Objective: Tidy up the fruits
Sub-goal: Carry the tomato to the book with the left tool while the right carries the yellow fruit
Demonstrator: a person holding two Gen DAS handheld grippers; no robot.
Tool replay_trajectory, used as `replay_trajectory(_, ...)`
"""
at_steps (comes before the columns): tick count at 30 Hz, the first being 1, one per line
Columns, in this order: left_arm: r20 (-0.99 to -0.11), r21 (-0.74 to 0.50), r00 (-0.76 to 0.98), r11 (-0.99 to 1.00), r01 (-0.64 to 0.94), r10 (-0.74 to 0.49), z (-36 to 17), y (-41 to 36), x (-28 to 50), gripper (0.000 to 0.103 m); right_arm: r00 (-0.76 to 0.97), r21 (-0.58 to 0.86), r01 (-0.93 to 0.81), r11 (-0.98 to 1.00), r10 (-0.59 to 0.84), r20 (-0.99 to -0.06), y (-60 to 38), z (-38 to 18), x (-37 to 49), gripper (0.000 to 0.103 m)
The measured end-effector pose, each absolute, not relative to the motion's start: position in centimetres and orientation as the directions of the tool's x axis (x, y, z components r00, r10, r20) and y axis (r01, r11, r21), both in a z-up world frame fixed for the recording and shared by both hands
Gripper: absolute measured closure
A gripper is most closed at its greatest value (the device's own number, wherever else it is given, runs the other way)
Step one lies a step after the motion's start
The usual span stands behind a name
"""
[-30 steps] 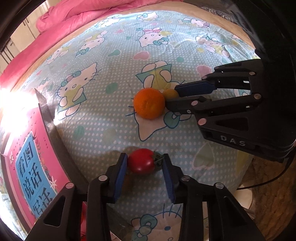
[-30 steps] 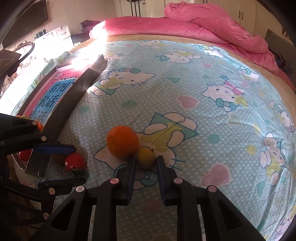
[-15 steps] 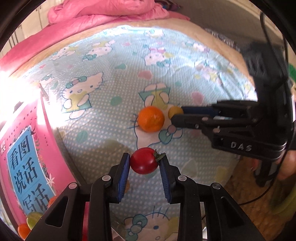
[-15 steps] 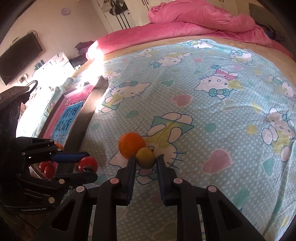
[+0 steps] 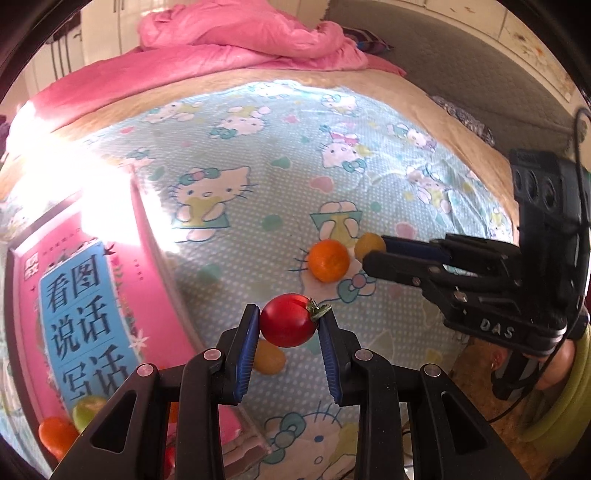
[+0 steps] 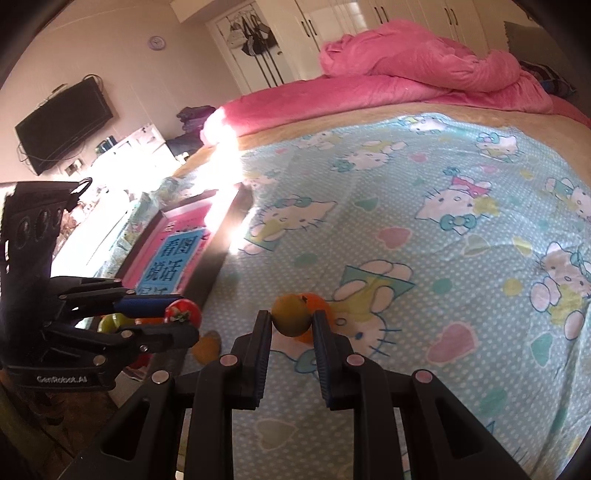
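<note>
Left gripper (image 5: pixel 288 328) clamped on a red cherry tomato (image 5: pixel 287 319), green calyx toward its right pad, the fruit held clear of the cartoon-cat bedsheet (image 5: pixel 258 229). Right gripper (image 6: pixel 291 325) clamped on a small yellow-green fruit (image 6: pixel 291 314), also off the sheet.

Left wrist view only: the orange (image 5: pixel 328 260) lies whole on the sheet, just beside the right gripper's tips; a yellow fruit (image 5: pixel 269 356) lies on the sheet below the tomato; an orange fruit (image 5: pixel 57 435) and a green one (image 5: pixel 86 408) sit in the pink tray (image 5: pixel 122 332), at its near corner, on blue printed lettering.

Right wrist view only: the orange is mostly hidden behind the held fruit; a wall television (image 6: pixel 64 125), a wardrobe (image 6: pixel 332 22) and a pink duvet (image 6: pixel 424 70) heaped at the far end of the bed.
</note>
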State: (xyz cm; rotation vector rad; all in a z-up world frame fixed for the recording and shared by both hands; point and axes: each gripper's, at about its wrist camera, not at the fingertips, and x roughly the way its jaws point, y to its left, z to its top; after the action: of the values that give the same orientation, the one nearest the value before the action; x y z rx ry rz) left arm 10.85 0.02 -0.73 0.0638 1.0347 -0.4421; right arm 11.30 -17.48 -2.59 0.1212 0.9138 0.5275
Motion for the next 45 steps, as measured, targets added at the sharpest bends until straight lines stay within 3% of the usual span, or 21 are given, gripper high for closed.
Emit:
replay_trajectory(17,-0.838,-0.16,0.494,0.969,0.187,-0.234,0.1,8.6,9.0,0.07,0.432,0.35,-0.557,0.753,0.622,-0.653,-11.0,-1.1,8.0,0.08)
replay_trajectory(45,-0.844,-0.133,0.535,0.981,-0.143,-0.037,0.1,21.0,5.0,0.07,0.323,0.306,-0.677,0.669,0.644,-0.693,-3.6,-2.5,4.7,0.08)
